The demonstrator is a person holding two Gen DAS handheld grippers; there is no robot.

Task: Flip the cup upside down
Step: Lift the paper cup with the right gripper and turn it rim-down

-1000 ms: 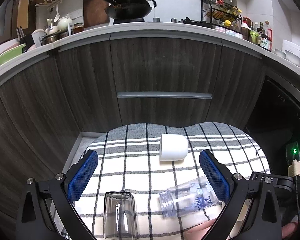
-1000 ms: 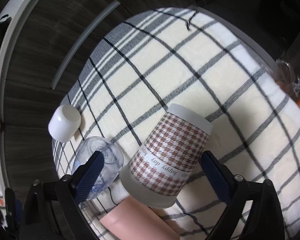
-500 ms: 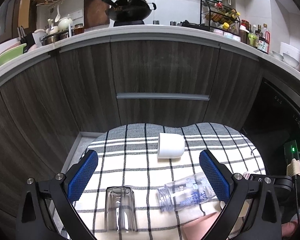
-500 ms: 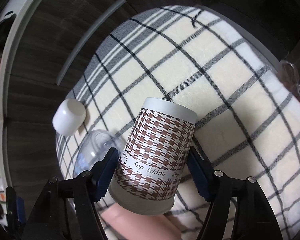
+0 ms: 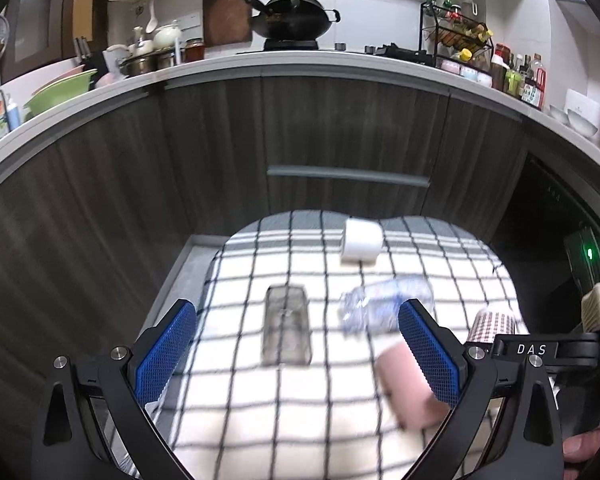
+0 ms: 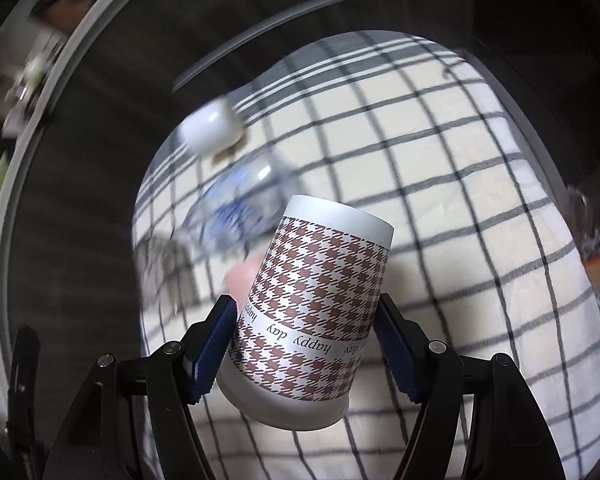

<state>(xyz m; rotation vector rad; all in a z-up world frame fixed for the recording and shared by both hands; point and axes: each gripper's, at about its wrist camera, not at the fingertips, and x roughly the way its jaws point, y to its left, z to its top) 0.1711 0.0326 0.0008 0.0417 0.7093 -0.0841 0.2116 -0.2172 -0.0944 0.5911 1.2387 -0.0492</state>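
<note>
My right gripper (image 6: pixel 306 344) is shut on a houndstooth paper cup (image 6: pixel 312 312) printed "happy day". It holds the cup above the checked cloth (image 6: pixel 460 208), tilted, with its wide rim toward the camera. The same cup (image 5: pixel 494 322) shows at the right edge of the left wrist view. My left gripper (image 5: pixel 296 352) is open and empty above the cloth (image 5: pixel 260 400). A clear glass (image 5: pixel 286 330) stands between its fingers, farther out.
A clear plastic bottle (image 5: pixel 384 306) lies on its side, also in the right wrist view (image 6: pixel 236 204). A white cup (image 5: pixel 360 242) lies at the cloth's far edge. A pink cylinder (image 5: pixel 408 384) lies near the right finger. Dark cabinets stand behind.
My right gripper closed on the houndstooth cup and lifted it off the cloth. My left gripper pulled back and up, so the glass and bottle now sit farther out.
</note>
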